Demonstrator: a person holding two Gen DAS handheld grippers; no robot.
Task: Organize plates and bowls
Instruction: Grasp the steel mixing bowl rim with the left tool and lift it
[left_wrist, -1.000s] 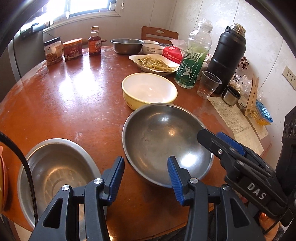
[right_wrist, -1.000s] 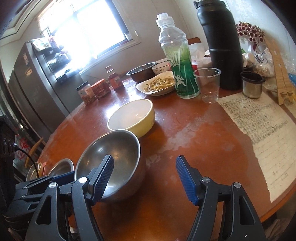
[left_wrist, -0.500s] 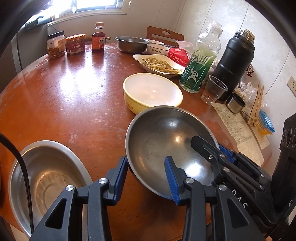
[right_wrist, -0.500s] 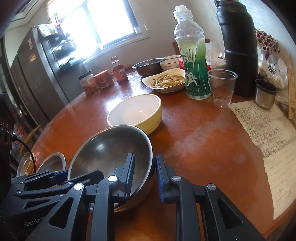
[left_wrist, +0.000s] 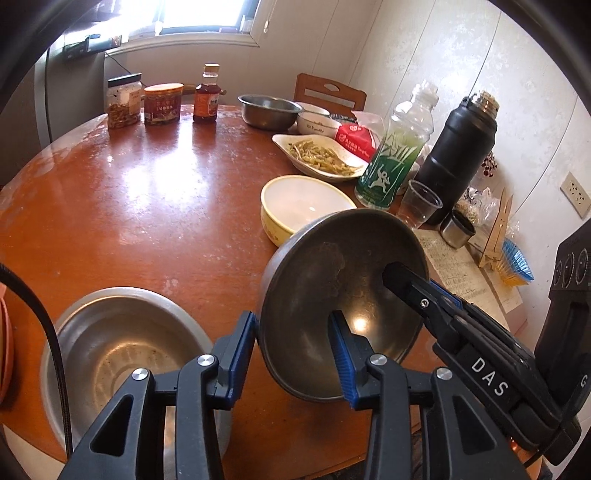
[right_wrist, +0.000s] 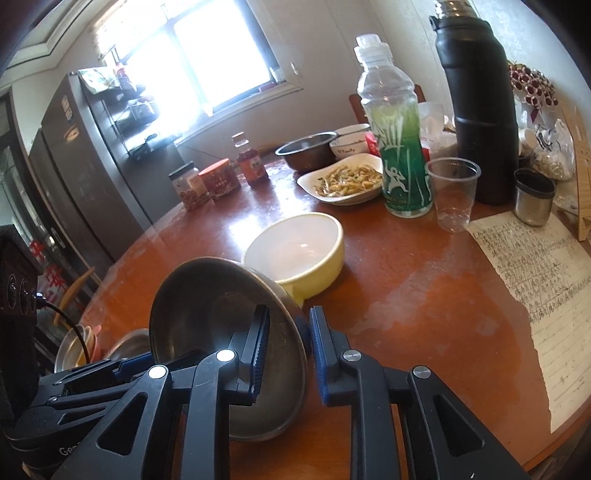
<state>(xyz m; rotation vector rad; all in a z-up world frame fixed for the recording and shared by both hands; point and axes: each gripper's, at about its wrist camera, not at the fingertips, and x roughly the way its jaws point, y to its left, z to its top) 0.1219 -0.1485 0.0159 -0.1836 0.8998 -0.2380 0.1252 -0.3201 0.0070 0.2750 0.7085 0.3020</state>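
Note:
A steel bowl (left_wrist: 332, 280) is tilted up off the round wooden table (left_wrist: 147, 206), its opening facing left. My right gripper (right_wrist: 286, 354) is shut on its right rim; the bowl shows in the right wrist view (right_wrist: 207, 306). My left gripper (left_wrist: 291, 350) straddles the bowl's near rim, with a finger on each side. A second, wider steel bowl (left_wrist: 114, 354) sits at the near left. A yellow bowl (left_wrist: 303, 206) with a white inside stands just behind the tilted bowl.
Behind stand a dish of food (left_wrist: 321, 157), a green bottle (left_wrist: 397, 155), a plastic cup (left_wrist: 419, 203), a black flask (left_wrist: 458, 155), a steel bowl (left_wrist: 267, 110) and a white bowl (left_wrist: 317, 123). Jars (left_wrist: 162, 103) stand far left. A paper sheet (right_wrist: 546, 295) lies right.
My right gripper closed on the steel bowl's rim and tipped the bowl up on its edge. My left gripper closed in around the near rim.

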